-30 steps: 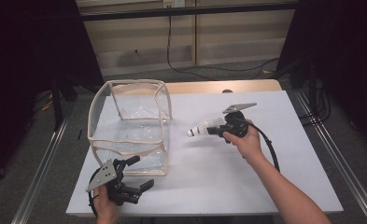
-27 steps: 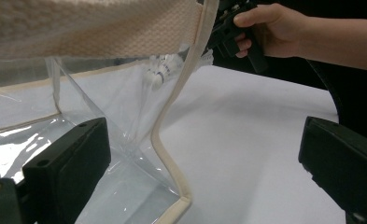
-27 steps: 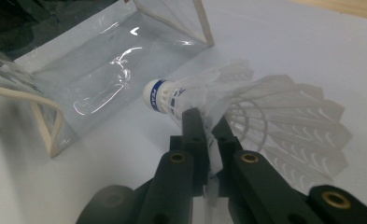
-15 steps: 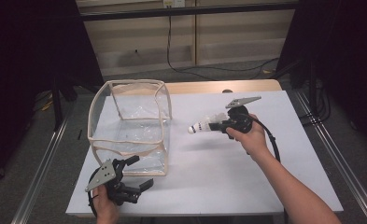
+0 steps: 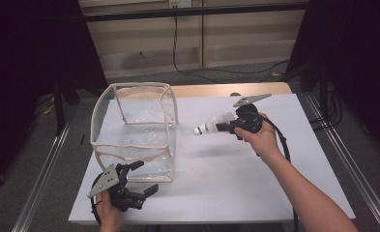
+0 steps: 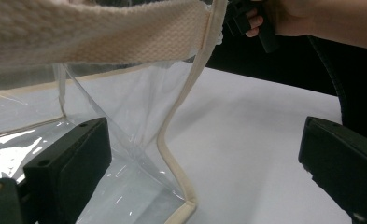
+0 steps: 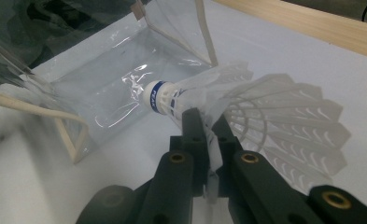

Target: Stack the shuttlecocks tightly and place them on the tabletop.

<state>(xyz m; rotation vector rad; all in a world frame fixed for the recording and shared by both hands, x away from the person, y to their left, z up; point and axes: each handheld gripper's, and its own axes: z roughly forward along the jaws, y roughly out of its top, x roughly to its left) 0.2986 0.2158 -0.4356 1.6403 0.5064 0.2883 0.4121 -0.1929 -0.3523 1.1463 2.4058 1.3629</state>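
I count one white feathered shuttlecock [image 5: 215, 123], one clear plastic box-shaped bag with cream woven edging [image 5: 134, 130], and two black two-jaw grippers on my white table [image 5: 236, 183]. My right gripper [image 5: 225, 126] is held up above the tabletop, just to the right of the bag, and its jaws are pressed together on the shuttlecock's feather skirt, pinching a thin fold of it; in the right gripper view the shuttlecock [image 7: 246, 112] sits crosswise over the jaw tips, cork nose pointing towards the bag [image 7: 125, 88], skirt fanned out to the right. A blue band runs round the base of the cork with white lettering on it; I think it starts with "PE" but I cannot read the whole word. My left gripper [image 5: 141, 181] rests low at the near edge of the table, at the bag's front right corner, with its jaws spread wide. In the left gripper view one jaw lies against the clear side panel of the bag [image 6: 125, 107] and the other stands well off over bare table, with the cream corner seam between them; I cannot tell whether the jaw truly touches the plastic. The bag stands open-topped on the left half of the table, and I see nothing inside it
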